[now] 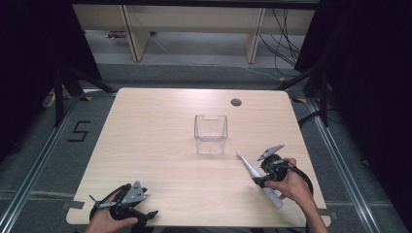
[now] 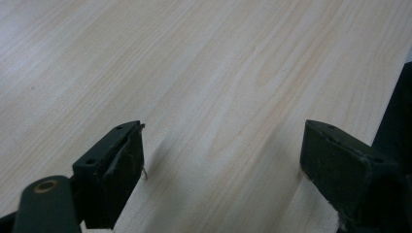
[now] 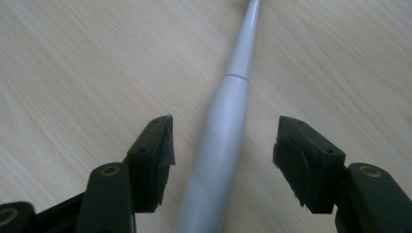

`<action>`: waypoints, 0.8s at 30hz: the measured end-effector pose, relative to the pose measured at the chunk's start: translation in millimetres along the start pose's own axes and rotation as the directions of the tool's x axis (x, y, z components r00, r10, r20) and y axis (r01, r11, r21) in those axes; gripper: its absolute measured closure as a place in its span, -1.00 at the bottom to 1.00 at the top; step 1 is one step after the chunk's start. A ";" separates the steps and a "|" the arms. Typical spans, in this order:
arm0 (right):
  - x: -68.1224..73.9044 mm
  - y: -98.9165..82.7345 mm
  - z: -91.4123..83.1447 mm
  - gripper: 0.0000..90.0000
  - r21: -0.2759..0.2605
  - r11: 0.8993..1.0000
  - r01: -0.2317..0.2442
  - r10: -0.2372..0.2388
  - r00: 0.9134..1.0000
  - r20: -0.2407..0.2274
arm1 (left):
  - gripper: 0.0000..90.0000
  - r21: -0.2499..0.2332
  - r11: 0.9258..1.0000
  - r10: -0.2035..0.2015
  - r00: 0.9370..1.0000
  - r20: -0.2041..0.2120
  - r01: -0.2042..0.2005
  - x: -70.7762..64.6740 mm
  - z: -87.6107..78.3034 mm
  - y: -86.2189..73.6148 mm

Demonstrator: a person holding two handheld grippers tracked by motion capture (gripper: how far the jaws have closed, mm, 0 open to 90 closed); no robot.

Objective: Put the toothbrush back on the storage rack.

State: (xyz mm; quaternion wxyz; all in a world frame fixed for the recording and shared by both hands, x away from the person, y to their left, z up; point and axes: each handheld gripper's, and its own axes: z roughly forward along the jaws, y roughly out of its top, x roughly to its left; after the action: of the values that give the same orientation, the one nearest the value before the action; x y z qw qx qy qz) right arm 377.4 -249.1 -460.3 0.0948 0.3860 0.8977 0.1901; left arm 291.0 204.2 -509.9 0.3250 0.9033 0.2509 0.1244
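A white electric toothbrush lies flat on the wooden table, head pointing toward the clear plastic box at the table's middle. My right gripper is lowered over the toothbrush handle, open, one jaw on each side and not touching it. My left gripper rests open at the near left edge over bare wood, with nothing between its jaws.
A round cable hole sits near the table's far right corner. Beyond the far edge stand wooden shelf legs and loose cables on the floor. Dark curtains flank both sides.
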 end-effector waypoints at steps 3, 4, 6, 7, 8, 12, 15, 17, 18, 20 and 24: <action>0.6 1.6 2.5 -0.03 0.019 1.000 0.015 -0.015 1.000 0.009 | -0.65 -0.011 1.000 -0.015 1.000 0.001 0.015 -3.0 0.7 -0.4; 1.6 1.9 3.1 -0.01 0.033 0.999 0.001 -0.001 1.000 0.008 | -0.65 -0.012 1.000 -0.014 1.000 0.000 0.014 -2.8 0.6 -0.3; 0.9 2.6 6.1 0.02 0.033 0.999 0.034 -0.034 0.999 -0.001 | -0.65 -0.011 1.000 -0.003 1.000 0.002 0.003 -1.5 0.2 0.1; 1.2 2.6 6.7 0.04 0.029 0.999 0.034 -0.034 0.999 -0.006 | -0.65 -0.011 1.000 -0.005 1.000 0.000 0.005 -1.4 0.4 -0.1; 1.8 3.1 7.3 0.06 0.035 0.999 0.035 -0.035 0.999 -0.010 | -0.65 -0.008 1.000 -0.002 1.000 0.001 0.002 -1.1 0.4 -0.1; 1.0 3.8 9.1 0.15 0.045 0.998 0.042 -0.041 0.999 -0.020 | -0.66 0.000 1.000 -0.003 1.000 0.006 0.003 -0.2 0.4 0.2; -1.4 4.3 10.2 0.20 0.054 0.997 0.047 -0.046 0.999 -0.020 | -0.66 -0.001 1.000 -0.022 1.000 0.007 0.022 -0.1 0.9 -0.2; -0.2 4.3 11.2 0.22 0.071 0.997 0.021 -0.019 0.999 -0.026 | -0.66 -0.001 1.000 -0.015 1.000 0.003 0.015 -0.1 0.2 -0.1; -0.2 4.3 11.2 0.22 0.071 0.997 0.021 -0.019 0.999 -0.026 | -0.66 -0.003 1.000 -0.007 1.000 0.003 0.007 0.4 0.0 0.0; -2.1 5.6 14.2 0.24 0.083 0.995 0.046 -0.044 0.999 -0.026 | -0.66 -0.004 1.000 -0.002 1.000 0.001 0.002 0.0 0.1 0.3; -0.9 7.2 16.7 0.28 0.099 0.994 0.045 -0.043 0.999 -0.023 | -0.66 -0.006 1.000 -0.002 1.000 0.004 0.002 -0.1 -0.4 0.8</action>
State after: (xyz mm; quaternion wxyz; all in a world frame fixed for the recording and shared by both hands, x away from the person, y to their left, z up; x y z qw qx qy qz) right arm 388.1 -240.7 -472.4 0.0700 0.3685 0.9153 0.1470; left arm 291.1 203.8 -509.0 0.3281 0.9023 0.2510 0.1231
